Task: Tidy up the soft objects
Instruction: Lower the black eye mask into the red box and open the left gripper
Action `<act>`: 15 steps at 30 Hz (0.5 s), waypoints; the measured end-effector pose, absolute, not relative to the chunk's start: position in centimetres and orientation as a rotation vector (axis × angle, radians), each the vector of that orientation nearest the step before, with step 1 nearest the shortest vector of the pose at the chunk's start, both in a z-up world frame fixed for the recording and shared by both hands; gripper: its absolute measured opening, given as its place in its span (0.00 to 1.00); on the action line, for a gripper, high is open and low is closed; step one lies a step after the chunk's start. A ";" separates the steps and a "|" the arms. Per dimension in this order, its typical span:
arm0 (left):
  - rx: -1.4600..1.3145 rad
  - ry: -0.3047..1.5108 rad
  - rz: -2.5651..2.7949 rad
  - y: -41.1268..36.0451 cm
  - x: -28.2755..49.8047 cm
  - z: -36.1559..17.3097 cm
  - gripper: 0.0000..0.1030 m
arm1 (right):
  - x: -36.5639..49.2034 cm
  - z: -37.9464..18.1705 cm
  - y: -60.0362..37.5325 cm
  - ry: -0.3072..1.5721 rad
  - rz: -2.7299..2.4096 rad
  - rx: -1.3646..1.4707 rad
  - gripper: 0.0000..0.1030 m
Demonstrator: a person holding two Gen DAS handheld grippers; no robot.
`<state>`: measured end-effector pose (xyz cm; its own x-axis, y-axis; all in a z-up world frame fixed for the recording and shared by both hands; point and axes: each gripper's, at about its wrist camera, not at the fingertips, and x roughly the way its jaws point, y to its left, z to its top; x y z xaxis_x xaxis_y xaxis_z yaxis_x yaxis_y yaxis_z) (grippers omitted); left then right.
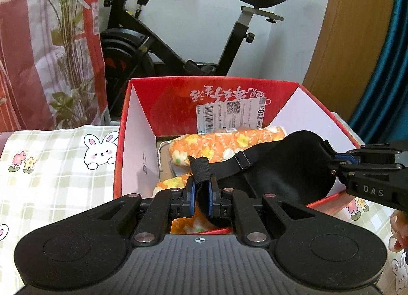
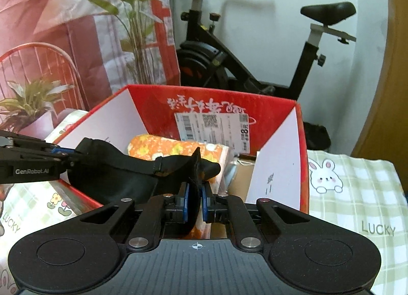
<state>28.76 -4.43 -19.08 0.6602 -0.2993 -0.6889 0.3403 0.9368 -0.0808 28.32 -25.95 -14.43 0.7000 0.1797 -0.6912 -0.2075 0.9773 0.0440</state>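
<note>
Grippers, my left gripper (image 1: 201, 193) and right gripper (image 2: 195, 198), each clamped one end of the black eye mask (image 1: 293, 162), stretching it over the red box (image 1: 142, 126) at frame centre for lowering inside.

- Left wrist view: close, angled down into red box (image 1: 204, 96) from its near-left.
- Right wrist view: same, from near-right.
- Shared: box, exercise bike (image 2: 229, 65).

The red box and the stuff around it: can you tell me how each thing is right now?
Red box: open, flaps up.
Black eye mask: held over the box, gripped at both ends.
Orange flowered bundles: lying inside the box.
Left gripper: shut on the mask.
Right gripper: shut on the mask.
Bunny cloth: spread flat under the box.
</note>
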 end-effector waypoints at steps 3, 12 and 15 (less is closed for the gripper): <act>0.069 0.766 -0.363 -4.4 28.8 -18.9 0.12 | 28.3 -14.4 -25.9 0.769 0.187 -0.051 0.14; 0.093 0.693 -0.328 -4.6 27.1 -16.5 0.74 | 26.6 -12.1 -26.5 0.716 0.114 -0.075 0.57; 0.093 0.671 -0.303 -4.4 26.1 -15.5 0.92 | 25.8 -11.3 -26.6 0.708 0.103 -0.067 0.72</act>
